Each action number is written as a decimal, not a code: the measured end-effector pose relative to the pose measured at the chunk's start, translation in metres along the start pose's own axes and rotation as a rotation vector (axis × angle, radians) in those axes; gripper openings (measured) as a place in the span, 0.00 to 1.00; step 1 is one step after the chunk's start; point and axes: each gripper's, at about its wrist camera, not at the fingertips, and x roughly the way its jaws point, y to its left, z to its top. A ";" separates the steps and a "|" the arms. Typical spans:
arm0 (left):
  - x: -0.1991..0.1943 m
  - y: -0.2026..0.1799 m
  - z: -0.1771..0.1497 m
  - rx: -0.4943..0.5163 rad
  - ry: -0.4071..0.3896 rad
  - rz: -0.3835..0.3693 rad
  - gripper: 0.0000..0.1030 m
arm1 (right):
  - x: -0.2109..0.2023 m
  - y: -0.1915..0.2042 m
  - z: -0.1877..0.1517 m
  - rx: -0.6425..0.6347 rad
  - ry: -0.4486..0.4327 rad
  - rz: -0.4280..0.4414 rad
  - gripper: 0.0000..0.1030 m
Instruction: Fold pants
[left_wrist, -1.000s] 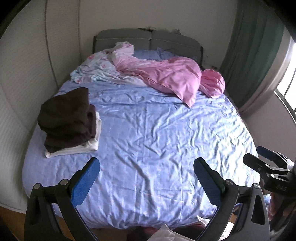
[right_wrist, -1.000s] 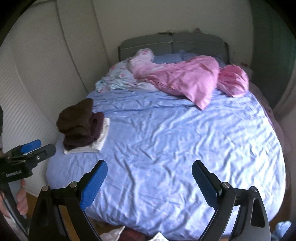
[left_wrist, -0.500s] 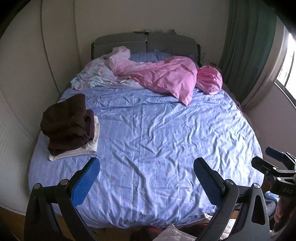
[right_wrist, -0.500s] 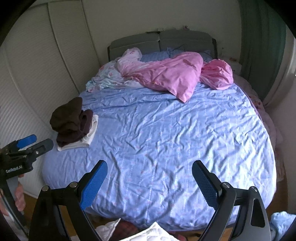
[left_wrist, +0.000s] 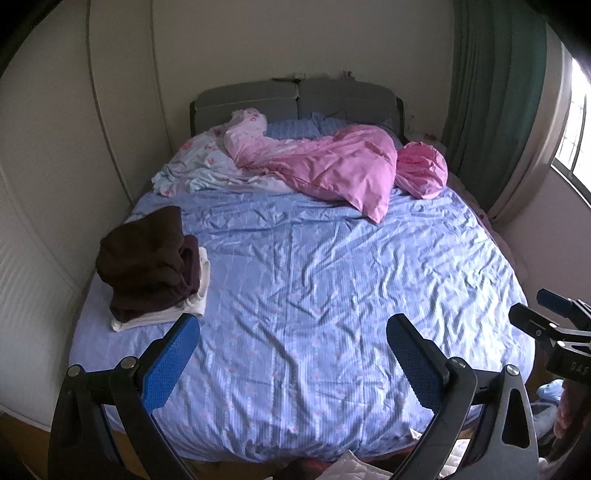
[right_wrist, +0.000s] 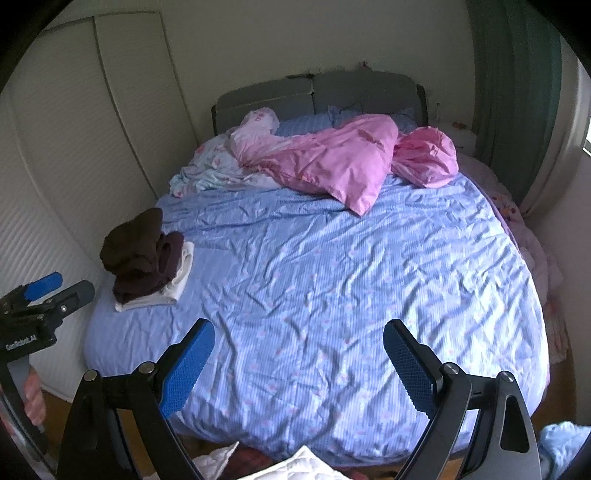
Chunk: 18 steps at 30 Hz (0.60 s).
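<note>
**Tongs held empty over the bed**

I hold my left tongs (left_wrist: 291, 354) and right tongs (right_wrist: 299, 356) spread wide, gripping nothing, above the blue bed (left_wrist: 314, 295). Folded dark pants (left_wrist: 147, 262) sit stacked on white clothes (left_wrist: 162, 314) at its left edge.

Left claw (left_wrist: 291, 358) and right claw (right_wrist: 298, 362), both spread wide, empty.

A bed (left_wrist: 314, 302) in a creased blue sheet is filling the room, its grey headboard (left_wrist: 295, 98) leaning on a pale wall (left_wrist: 295, 37). A green curtain (left_wrist: 495, 92) is hanging beside a window (left_wrist: 574, 140) that is letting in daylight. Ribbed white panels (right_wrist: 74, 147) are lining one side.
</note>
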 end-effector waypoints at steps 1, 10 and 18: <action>-0.001 -0.001 0.001 0.002 -0.005 0.003 1.00 | -0.001 0.000 0.001 0.000 -0.007 -0.001 0.91; -0.013 -0.004 0.005 0.007 -0.049 0.033 1.00 | -0.016 0.003 0.007 -0.015 -0.061 -0.005 0.91; -0.014 -0.002 0.004 0.007 -0.048 0.034 1.00 | -0.018 0.004 0.007 -0.016 -0.066 -0.008 0.91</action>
